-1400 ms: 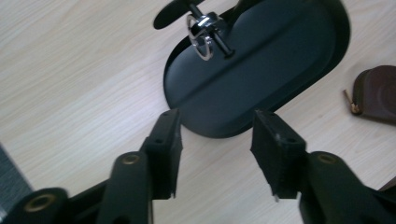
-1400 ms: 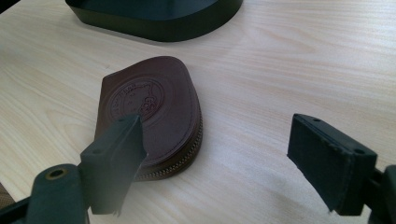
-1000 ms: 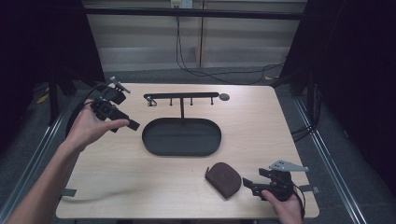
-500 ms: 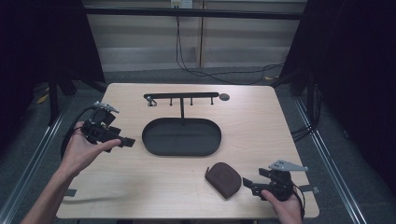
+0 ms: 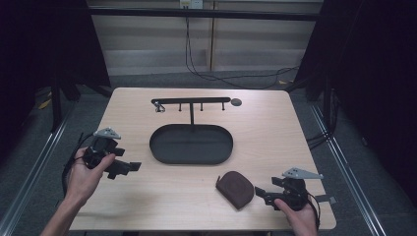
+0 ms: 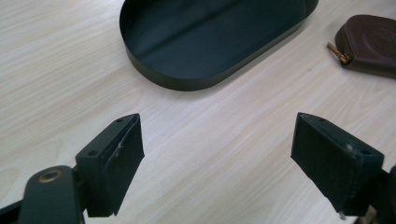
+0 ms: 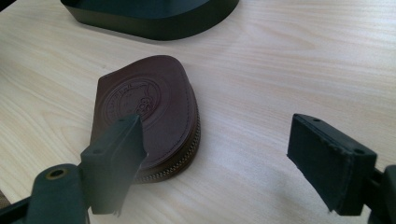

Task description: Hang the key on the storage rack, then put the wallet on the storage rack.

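1. Brown leather, zipped round its edge: we see the pouch [image 5: 236, 189] lying flat on the wooden table [image 5: 275, 132], at about five o'clock from the black oval tray [image 5: 191, 143].
2. Our right gripper [image 5: 261, 192] sits just beside the pouch at its three o'clock, jaws spread wide and clamping nothing; in the right gripper view one jaw overlaps the pouch [image 7: 154, 112].
3. Our left gripper [image 5: 129, 167] is at the tray's eight o'clock, jaws just opened wide with bare table between them.
4. A black hook rack [image 5: 191, 101] stands at the tray's twelve o'clock.
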`<state>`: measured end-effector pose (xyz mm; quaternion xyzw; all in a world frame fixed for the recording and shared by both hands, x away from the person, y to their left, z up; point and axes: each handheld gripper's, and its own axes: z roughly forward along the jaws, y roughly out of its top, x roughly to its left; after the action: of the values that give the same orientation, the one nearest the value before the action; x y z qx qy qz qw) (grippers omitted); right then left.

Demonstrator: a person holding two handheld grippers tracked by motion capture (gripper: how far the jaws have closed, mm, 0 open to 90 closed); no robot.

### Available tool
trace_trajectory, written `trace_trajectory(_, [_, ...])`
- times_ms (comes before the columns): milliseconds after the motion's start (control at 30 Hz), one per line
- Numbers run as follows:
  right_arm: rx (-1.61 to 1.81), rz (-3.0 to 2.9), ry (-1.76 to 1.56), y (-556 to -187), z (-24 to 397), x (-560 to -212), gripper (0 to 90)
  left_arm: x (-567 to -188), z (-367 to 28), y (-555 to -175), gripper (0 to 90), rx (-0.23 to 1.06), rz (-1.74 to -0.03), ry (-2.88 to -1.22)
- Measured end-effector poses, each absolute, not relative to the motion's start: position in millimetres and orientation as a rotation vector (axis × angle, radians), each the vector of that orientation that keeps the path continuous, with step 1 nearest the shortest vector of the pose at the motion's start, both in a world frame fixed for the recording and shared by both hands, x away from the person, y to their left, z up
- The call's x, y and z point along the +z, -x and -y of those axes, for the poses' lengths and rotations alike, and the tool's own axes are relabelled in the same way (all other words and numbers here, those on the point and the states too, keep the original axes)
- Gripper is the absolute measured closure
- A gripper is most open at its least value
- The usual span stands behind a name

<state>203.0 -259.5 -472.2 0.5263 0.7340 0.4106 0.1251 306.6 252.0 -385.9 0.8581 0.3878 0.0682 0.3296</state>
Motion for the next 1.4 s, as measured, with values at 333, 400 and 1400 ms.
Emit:
trace_trajectory(333, [1.191, -2.148, -1.538, -203.7, 259.8, -472.1, 18.6, -412.0, -260.3, -284.4, 16.7, 0.198, -0.979, -2.151])
trace_trajectory(400, [1.192, -2.157, -1.524, -203.8, 258.8, -472.0, 18.6, -414.2, -263.9, -278.2, 16.7, 0.213, -0.970, -2.134])
trace_trajectory(1400, [0.882, -2.547, -1.458, -255.8, 209.8, -435.5, 22.0, -464.6, -280.7, -221.9, 19.8, 0.157, -0.995, -1.978])
